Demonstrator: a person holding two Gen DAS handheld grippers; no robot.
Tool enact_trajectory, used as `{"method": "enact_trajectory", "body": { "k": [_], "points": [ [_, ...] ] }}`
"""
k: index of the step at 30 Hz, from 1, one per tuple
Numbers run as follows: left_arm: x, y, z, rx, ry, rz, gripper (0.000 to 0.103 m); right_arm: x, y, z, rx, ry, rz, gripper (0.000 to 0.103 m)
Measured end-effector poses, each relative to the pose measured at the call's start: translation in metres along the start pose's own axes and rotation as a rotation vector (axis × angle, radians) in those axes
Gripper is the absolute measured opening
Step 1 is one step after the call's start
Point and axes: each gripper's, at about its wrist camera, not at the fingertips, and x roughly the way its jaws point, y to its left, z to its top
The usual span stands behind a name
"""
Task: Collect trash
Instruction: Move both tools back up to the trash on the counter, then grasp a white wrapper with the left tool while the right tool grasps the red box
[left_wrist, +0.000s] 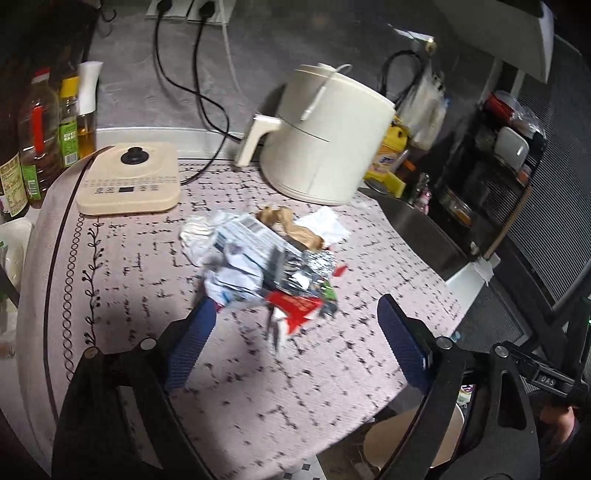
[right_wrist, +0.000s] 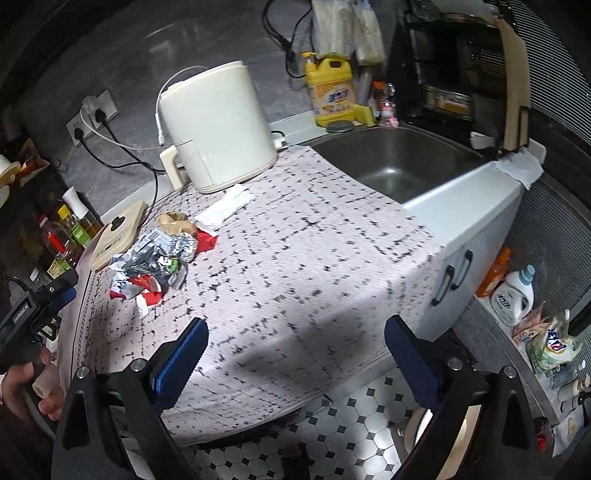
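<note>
A pile of trash (left_wrist: 266, 258) lies on the patterned tablecloth (left_wrist: 129, 258): crumpled white paper, a foil wrapper, a red wrapper (left_wrist: 299, 310), brown paper (left_wrist: 291, 229) and a white tissue (left_wrist: 325, 225). My left gripper (left_wrist: 295, 317) is open, just in front of the pile, with its left finger near the crumpled paper. The pile also shows in the right wrist view (right_wrist: 159, 258), far left. My right gripper (right_wrist: 295, 336) is open and empty over the table's front edge, well right of the pile.
A cream air fryer (left_wrist: 325, 136) stands behind the pile. A beige cooker base (left_wrist: 129, 181) and oil bottles (left_wrist: 37, 136) are at the left. A steel sink (right_wrist: 399, 162) lies right. A round bin (right_wrist: 443, 424) sits on the tiled floor below the table edge.
</note>
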Motion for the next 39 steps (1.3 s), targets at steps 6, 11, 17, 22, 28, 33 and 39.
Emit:
{"method": "enact_trajectory", "body": {
  "k": [6, 11, 17, 22, 28, 33, 39],
  "points": [
    [0.022, 0.036, 0.014, -0.006, 0.034, -0.025, 0.074, 0.027, 0.039, 0.007, -0.018, 0.021, 0.022, 0.087],
    [0.043, 0.056, 0.025, -0.005, 0.069, -0.053, 0.062, 0.048, 0.066, 0.009, -0.022, 0.043, 0.026, 0.085],
    [0.070, 0.064, 0.036, 0.004, 0.113, -0.096, 0.057, 0.063, 0.086, 0.008, -0.015, 0.081, 0.016, 0.081],
    [0.092, 0.064, 0.042, 0.025, 0.158, -0.131, 0.031, 0.072, 0.102, 0.003, -0.024, 0.121, 0.029, 0.077],
    [0.085, 0.074, 0.050, 0.010, 0.145, -0.137, 0.009, 0.093, 0.129, -0.002, -0.063, 0.177, 0.086, 0.070],
    [0.062, 0.090, 0.056, -0.013, 0.112, -0.119, 0.009, 0.114, 0.159, -0.005, -0.104, 0.228, 0.161, 0.068],
    [0.038, 0.110, 0.049, -0.038, 0.087, -0.075, 0.009, 0.142, 0.197, -0.015, -0.179, 0.289, 0.193, 0.063]
  ]
}}
